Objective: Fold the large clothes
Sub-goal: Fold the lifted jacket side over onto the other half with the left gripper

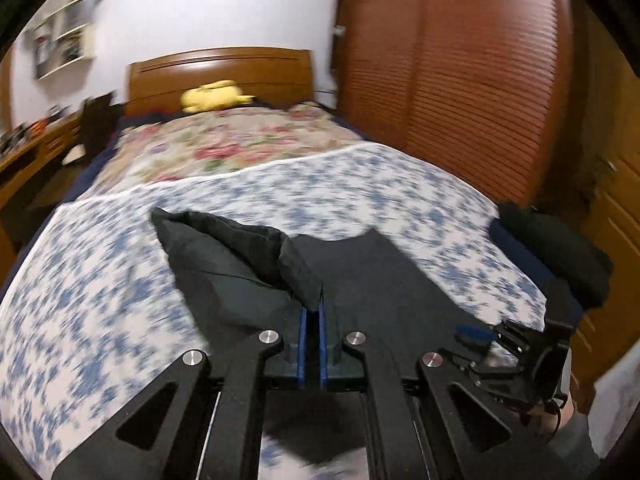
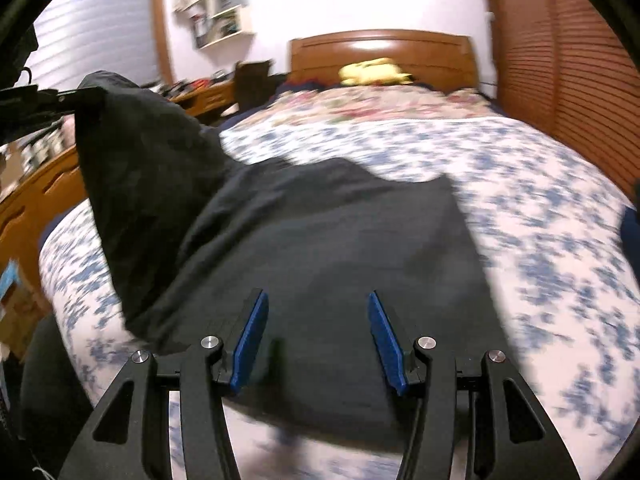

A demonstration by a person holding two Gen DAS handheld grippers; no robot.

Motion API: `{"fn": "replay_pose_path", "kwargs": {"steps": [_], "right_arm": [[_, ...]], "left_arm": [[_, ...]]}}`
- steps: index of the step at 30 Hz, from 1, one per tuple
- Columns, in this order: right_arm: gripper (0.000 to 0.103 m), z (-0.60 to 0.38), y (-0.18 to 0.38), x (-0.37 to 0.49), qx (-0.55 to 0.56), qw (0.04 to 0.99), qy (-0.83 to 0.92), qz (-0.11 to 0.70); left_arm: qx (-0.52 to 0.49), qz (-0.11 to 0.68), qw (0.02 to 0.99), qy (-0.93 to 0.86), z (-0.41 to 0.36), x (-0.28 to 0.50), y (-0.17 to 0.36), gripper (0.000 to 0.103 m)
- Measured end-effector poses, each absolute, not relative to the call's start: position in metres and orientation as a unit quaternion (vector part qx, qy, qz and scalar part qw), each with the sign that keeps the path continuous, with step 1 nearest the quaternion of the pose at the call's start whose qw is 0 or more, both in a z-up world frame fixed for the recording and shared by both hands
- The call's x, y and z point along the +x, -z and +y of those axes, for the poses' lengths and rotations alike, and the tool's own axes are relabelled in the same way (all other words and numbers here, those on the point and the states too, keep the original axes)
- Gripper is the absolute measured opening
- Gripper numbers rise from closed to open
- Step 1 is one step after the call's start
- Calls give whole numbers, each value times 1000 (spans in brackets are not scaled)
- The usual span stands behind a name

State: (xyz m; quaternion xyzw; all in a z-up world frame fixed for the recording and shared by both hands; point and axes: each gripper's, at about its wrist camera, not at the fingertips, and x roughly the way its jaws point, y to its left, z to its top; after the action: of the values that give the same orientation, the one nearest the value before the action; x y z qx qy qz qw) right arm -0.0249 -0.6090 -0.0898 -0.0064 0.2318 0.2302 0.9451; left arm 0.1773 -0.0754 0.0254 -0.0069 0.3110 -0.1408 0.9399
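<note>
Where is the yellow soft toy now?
The yellow soft toy lies at the far end of the bed, against the wooden headboard, beyond the floral quilt; both views show it top centre.

Left claw (image 1: 313, 304) clamped on black garment (image 1: 240, 256)

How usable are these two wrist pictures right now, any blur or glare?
Left wrist view: bedspread smeared by motion, claw and black garment sharp. Right wrist view: heavier smear on bedspread, glare on headboard, round fisheye bending in both.
</note>
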Motion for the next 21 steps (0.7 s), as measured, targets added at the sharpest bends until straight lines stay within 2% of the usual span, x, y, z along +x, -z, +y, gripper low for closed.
{"fn": "replay_pose_path", "kwargs": {"steps": [9, 14, 21], "right_arm": [[54, -675, 98, -31, 31, 958, -153, 241], [54, -674, 90, -34, 35, 956, -161, 243], [54, -668, 95, -23, 29, 952, -174, 250]], "left_arm": [[10, 364, 898, 246, -178, 190, 17, 4], [25, 389, 888, 245, -190, 189, 48, 4], [44, 378, 896, 229, -188, 179, 37, 7]]}}
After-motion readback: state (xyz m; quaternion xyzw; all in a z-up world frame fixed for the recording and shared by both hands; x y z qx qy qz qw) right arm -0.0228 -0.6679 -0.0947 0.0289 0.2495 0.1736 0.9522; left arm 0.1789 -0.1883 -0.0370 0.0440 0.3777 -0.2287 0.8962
